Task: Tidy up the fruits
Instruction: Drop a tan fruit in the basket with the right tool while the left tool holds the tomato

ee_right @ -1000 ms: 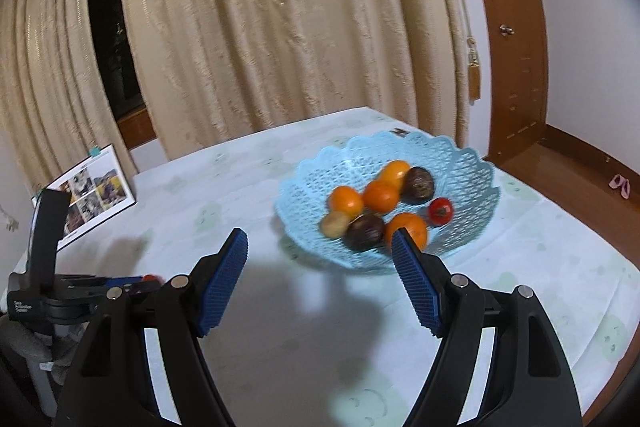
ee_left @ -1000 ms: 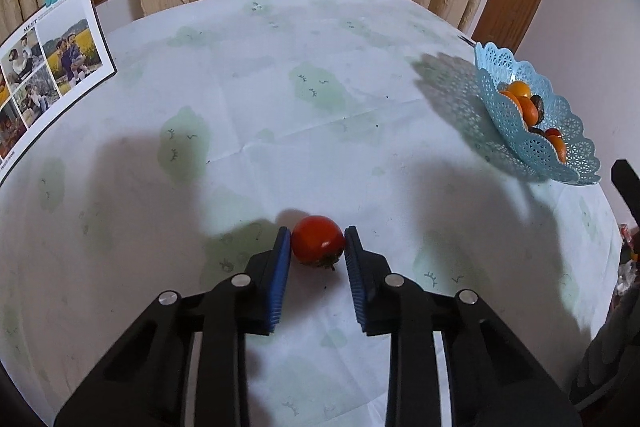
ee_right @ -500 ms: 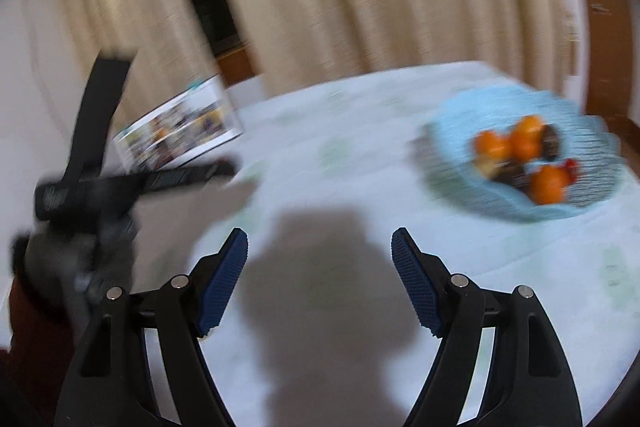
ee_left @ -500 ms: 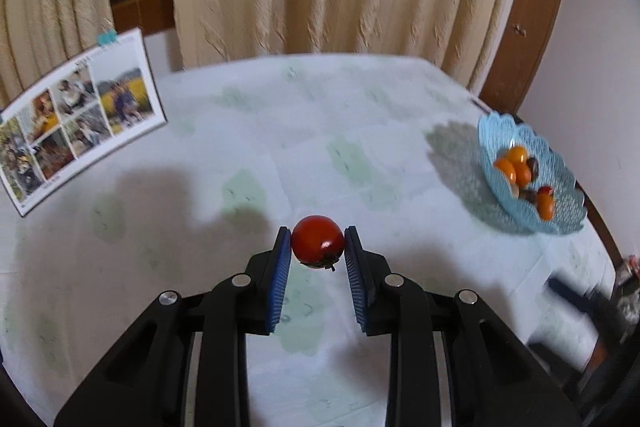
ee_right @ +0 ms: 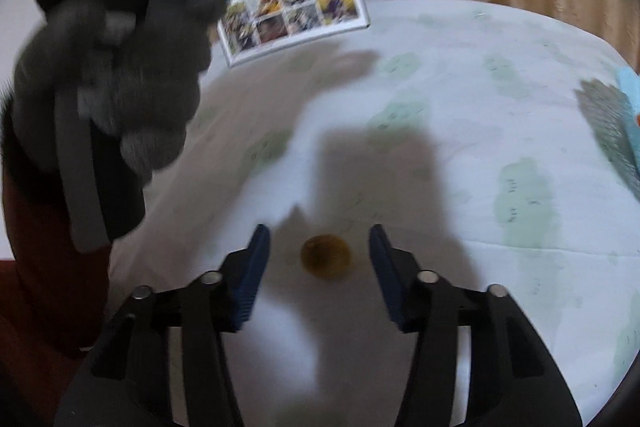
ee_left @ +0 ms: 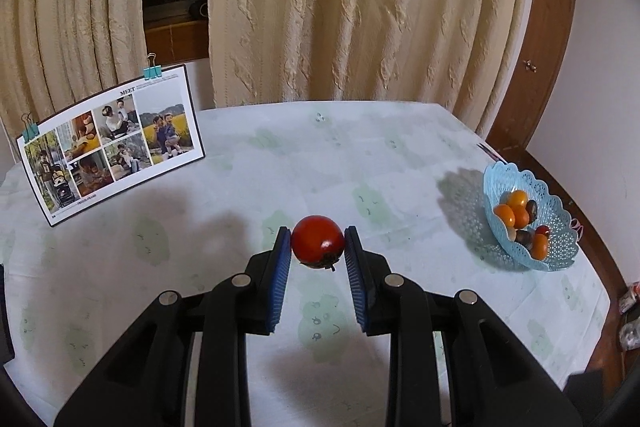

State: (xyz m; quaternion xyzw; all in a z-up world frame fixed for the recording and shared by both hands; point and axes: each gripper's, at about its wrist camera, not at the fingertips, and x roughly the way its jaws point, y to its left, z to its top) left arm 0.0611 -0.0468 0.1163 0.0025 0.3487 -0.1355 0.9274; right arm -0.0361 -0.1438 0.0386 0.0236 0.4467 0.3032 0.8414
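My left gripper [ee_left: 317, 241] is shut on a red tomato [ee_left: 318, 241] and holds it well above the table. A light-blue lattice fruit basket [ee_left: 560, 223] with several orange and dark fruits stands at the table's right edge; its rim shows at the right of the right wrist view [ee_right: 630, 87]. My right gripper [ee_right: 320, 239] is open, its blue pads either side of a small yellow-brown fruit [ee_right: 326, 257] lying on the cloth. The gloved left hand with its gripper [ee_right: 120, 67] fills the upper left of that blurred view.
The round table [ee_left: 280, 167] has a white cloth with pale green patches. A clipped photo card [ee_left: 108, 143] stands at the far left, also in the right wrist view [ee_right: 296, 15]. Beige curtains and a wooden door [ee_left: 536, 59] lie behind.
My left gripper has lifted the tomato off the table. My right gripper has swung left away from the basket and come down around the small yellow-brown fruit.
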